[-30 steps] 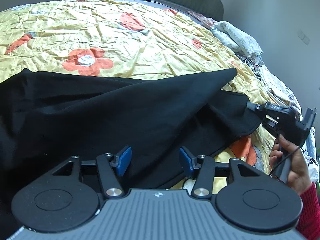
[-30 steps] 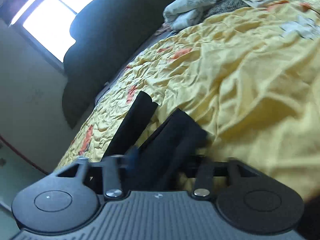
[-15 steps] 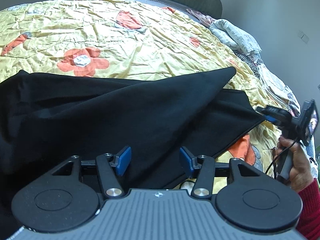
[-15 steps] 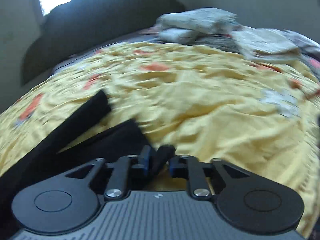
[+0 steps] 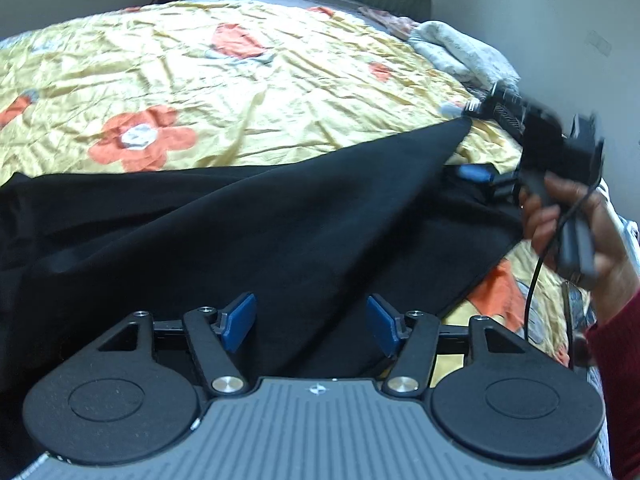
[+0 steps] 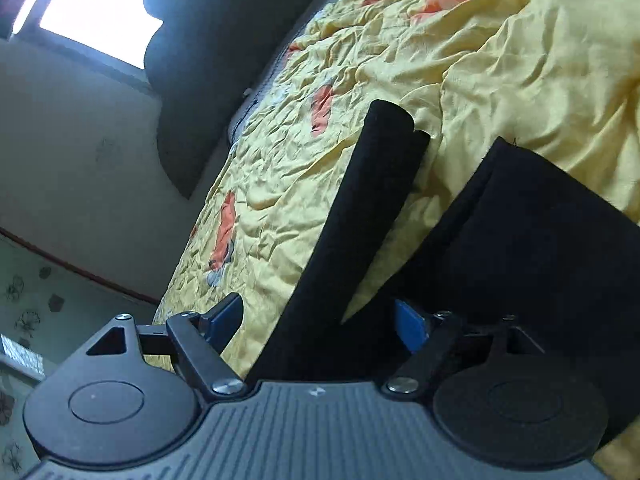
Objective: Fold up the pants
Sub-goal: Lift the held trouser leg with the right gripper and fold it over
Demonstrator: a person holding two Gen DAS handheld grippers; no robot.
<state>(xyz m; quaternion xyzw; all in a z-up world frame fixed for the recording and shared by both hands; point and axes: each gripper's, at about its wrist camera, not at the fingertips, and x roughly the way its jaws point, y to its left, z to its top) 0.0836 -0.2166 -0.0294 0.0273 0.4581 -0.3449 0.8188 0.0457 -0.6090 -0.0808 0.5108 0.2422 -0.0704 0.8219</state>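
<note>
- The black pants (image 5: 248,232) are lying spread across a yellow floral bedsheet (image 5: 280,80), filling the lower half of the left wrist view from 9 o'clock to 3 o'clock.
- The left gripper (image 5: 311,322) is hovering over the dark cloth, its jaws opening, with its blue pads (image 5: 239,320) pressing on nothing.
- The right gripper (image 6: 320,322) is opening too; a pant leg (image 6: 360,216) is running up toward 12 o'clock between its released blue pads (image 6: 412,326).
- At 3 o'clock in the left view, a hand (image 5: 580,224) in a red sleeve (image 5: 618,380) is holding that gripper's handle.
- Crumpled pale bedding (image 5: 460,52) is sitting at 1 o'clock.
</note>
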